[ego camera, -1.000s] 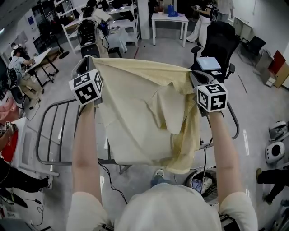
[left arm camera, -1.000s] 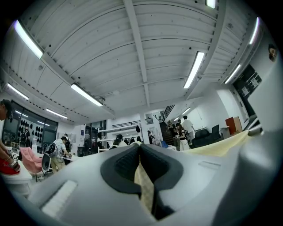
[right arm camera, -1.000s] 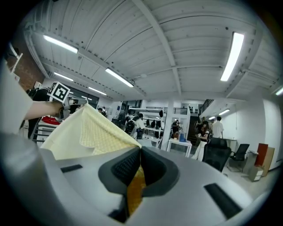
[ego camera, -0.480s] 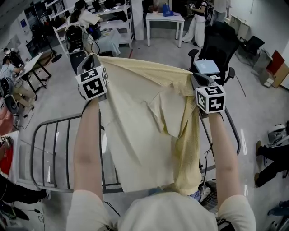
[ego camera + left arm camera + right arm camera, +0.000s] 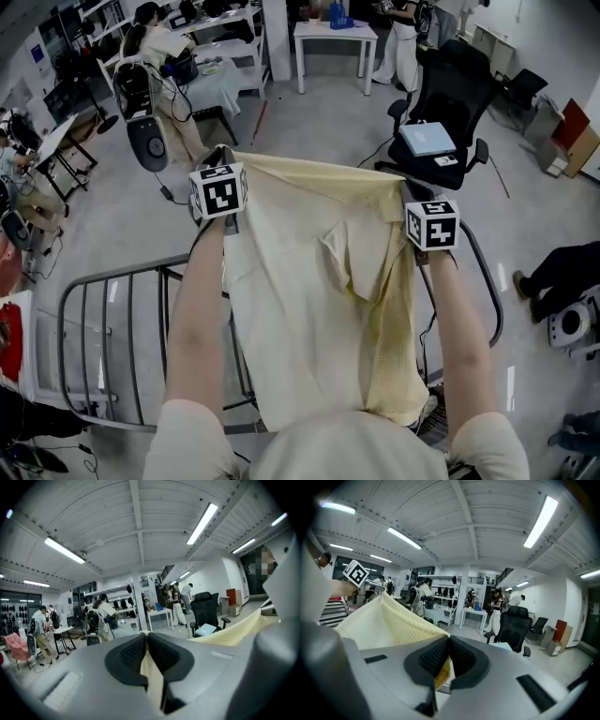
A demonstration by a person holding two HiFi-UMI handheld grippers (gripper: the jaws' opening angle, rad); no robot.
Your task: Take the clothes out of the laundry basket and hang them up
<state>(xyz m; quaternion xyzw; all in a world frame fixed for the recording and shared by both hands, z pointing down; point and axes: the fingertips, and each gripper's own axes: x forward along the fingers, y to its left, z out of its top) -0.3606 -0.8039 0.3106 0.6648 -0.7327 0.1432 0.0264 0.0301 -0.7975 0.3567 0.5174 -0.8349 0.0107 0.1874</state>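
Both grippers have sunk since the earlier frame, bringing the pale yellow garment [image 5: 300, 309] lower over the grey drying rack [image 5: 112, 347]. The left gripper [image 5: 146, 639] is clamped tight on the garment's far left corner. The cloth hangs spread toward the person. The right gripper [image 5: 448, 644] pinches its far right corner, near a black office chair [image 5: 455, 89].

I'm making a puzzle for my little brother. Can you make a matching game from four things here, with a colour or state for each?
Things:
1. yellow shirt
2. drying rack
3. office chair
4. table

Colour or state:
A. black
B. white, at the far end of the room
C. pinched by the left gripper and the right gripper
D. grey bars, under the shirt

Pairs: 1-C, 2-D, 3-A, 4-B
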